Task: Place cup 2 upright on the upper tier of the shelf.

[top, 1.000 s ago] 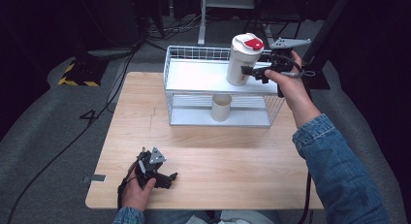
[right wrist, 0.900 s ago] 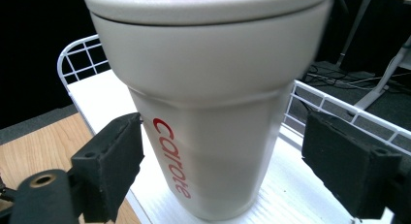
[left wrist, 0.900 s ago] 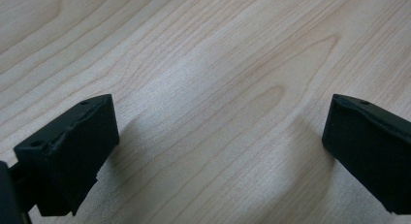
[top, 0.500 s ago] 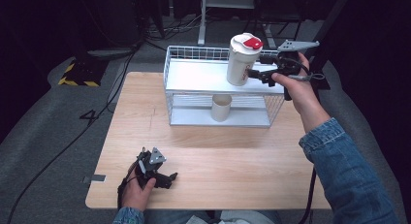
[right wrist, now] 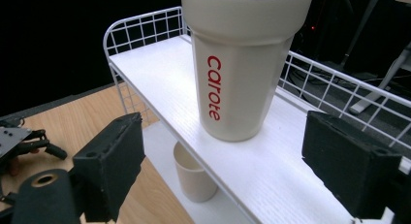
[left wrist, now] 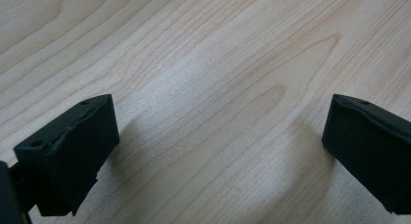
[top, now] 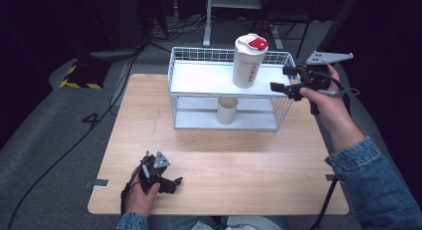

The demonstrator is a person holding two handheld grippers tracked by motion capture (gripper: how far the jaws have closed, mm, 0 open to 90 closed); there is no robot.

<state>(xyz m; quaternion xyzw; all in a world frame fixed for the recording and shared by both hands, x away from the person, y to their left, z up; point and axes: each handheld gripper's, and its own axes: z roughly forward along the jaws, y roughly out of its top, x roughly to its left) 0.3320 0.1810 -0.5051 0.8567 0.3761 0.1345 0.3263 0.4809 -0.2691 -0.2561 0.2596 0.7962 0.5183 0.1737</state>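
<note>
Two sets of tongs, both spread, neither pinching anything. Right gripper (top: pixel 279 77) level with top shelf of white wire rack (top: pixel 199 78), jaws wide, just beside cream tumbler (top: pixel 249 61) but clear of it. Tumbler upright on top shelf, near right end, red flip lid on. Small cup (top: pixel 228 110) on lower shelf beneath.

Step judged: clearing away from tumbler. Best kept level and drawn straight back along the jaws' own line; jaws left wide until past the wire rim; no sideways swing, since tall tumbler likely to tip.

Left gripper (top: pixel 171 182) resting on near edge of table (top: pixel 239 160), jaws apart over bare wood.

Pale wood-grain top, matte. Dark room, grey floor, cables, yellow-black striped block (top: pixel 79 75) at left.
</note>
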